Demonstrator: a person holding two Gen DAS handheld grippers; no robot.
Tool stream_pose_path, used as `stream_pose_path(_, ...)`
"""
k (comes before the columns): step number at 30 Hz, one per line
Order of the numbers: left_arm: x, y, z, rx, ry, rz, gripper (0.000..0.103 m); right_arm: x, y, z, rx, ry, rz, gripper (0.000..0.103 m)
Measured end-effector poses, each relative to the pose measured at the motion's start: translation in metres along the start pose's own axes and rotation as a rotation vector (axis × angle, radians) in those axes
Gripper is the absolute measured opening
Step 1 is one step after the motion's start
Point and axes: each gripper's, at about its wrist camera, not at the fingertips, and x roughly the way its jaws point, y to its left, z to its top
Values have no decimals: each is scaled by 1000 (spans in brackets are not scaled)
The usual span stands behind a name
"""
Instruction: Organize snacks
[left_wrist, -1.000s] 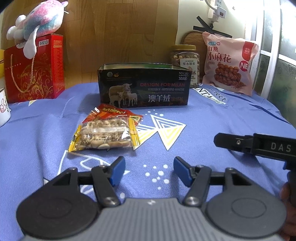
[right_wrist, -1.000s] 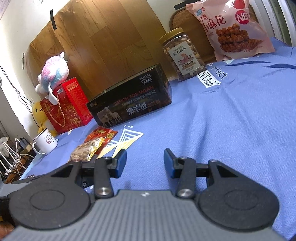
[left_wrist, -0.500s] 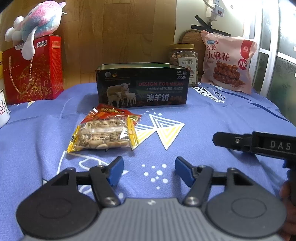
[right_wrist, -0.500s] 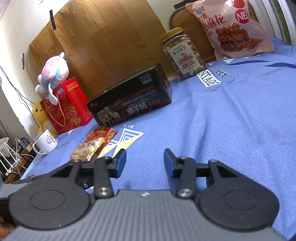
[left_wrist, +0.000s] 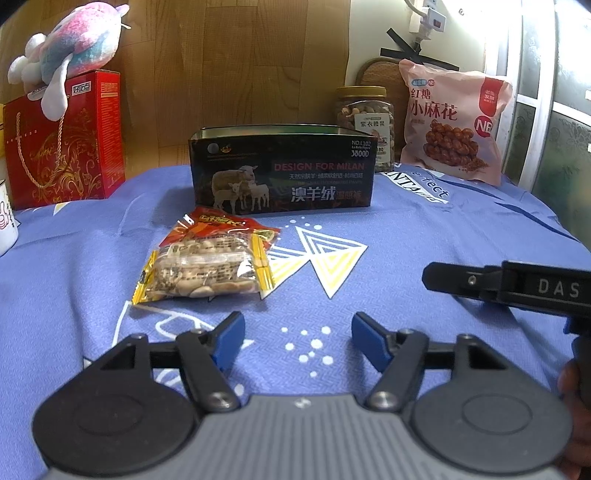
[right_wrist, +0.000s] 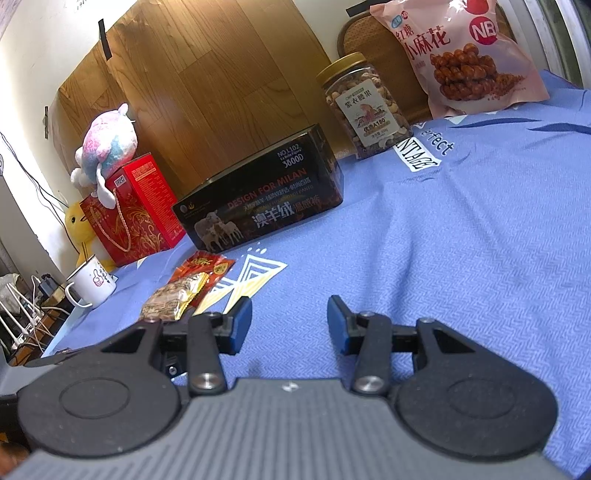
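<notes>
Pre-grasp step, nothing picked up yet: the left gripper (left_wrist: 298, 341) is held just short of the snack packets with its jaws partly apart and empty, and they have just been opening a little wider; the right gripper (right_wrist: 290, 321) is likewise part-open and empty, parked to the right over bare blue tablecloth (left_wrist: 424, 229). Two packets are stacked near-left of centre: a clear crinkly peanut packet (left_wrist: 205, 271) with yellow crimped ends is laid on top of a glossy red foil packet (left_wrist: 221, 225), both flat and soft, likely slippery. Just beyond them an open-topped black box (left_wrist: 282, 171), rigid and rectangular, is judged the likely destination. Far right, a plastic nut jar (right_wrist: 364, 107) with gold lid and a puffy pink snack bag (left_wrist: 456, 123) are stood against the wall. Next move is judged to need a short advance to the near-left, jaws straddling the top packet's edge, then closing gently so the film is not crushed
</notes>
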Motion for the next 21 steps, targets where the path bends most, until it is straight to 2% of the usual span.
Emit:
stream_pose_path(6,-2,6,0,-29,-17,-29,65,0,0,-1,-3,1,11,48)
stream_pose_path(10,-12,20,-2,-83,-69,-77,65,0,0,0,-9,6,17,48)
stream_pose_path(12,-17,33,-2,-132,-69,-114,65,0,0,1,-10,15,23,48)
stream_pose_path(15,-20,61,3,-192,-80,-83,65,6,3,5,-26,66,69,49)
stream_pose_path(18,-17,92,18,-240,-71,-27,65,20,23,10,-123,127,114,49)
stream_pose_path(21,-9,105,32,-251,-55,-39,66,42,49,19,-204,184,165,49)
